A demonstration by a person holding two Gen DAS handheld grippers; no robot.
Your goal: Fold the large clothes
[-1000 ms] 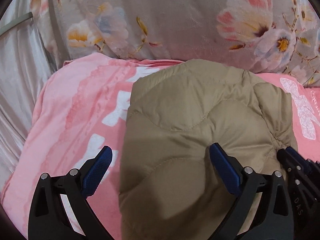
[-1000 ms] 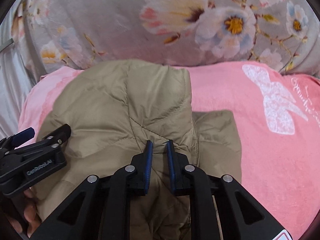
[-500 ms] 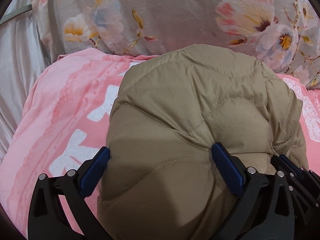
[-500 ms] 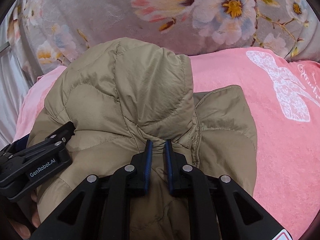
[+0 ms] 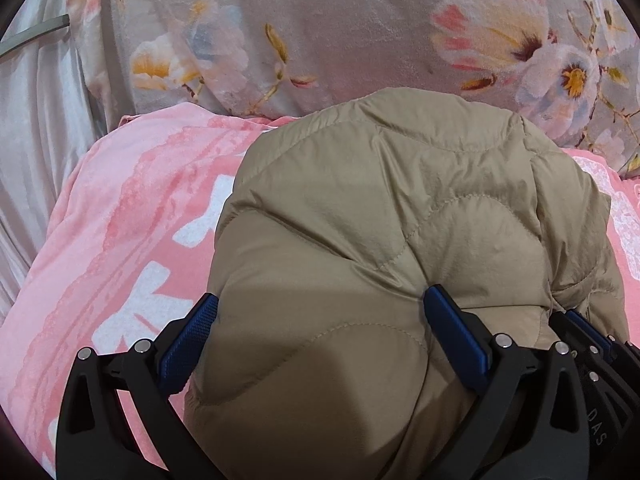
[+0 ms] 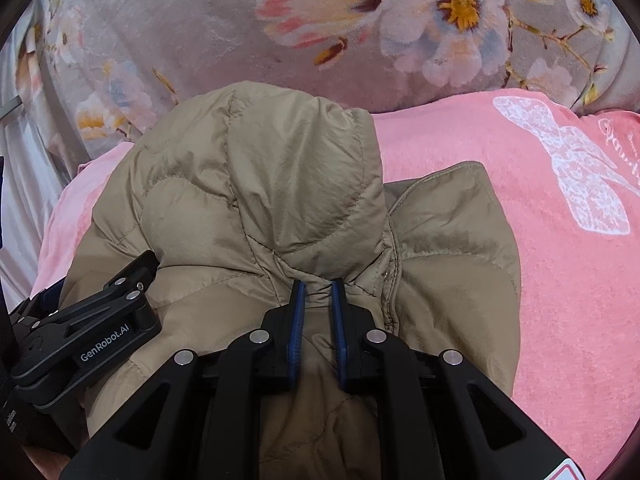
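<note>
Pinching a fold of the tan quilted puffy jacket point(image 6: 256, 208) is the right claw point(image 6: 318, 308), jaws opening | left claw point(image 5: 320, 328) released, astride jacket | jacket upon pink printed blanket point(image 6: 560, 240) | risk: fold slips free, bundle puffs apart.

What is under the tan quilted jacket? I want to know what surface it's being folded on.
The tan quilted jacket lies on a pink blanket showing on both sides. A grey floral cover lies beyond. Anything directly beneath the jacket is hidden.
</note>
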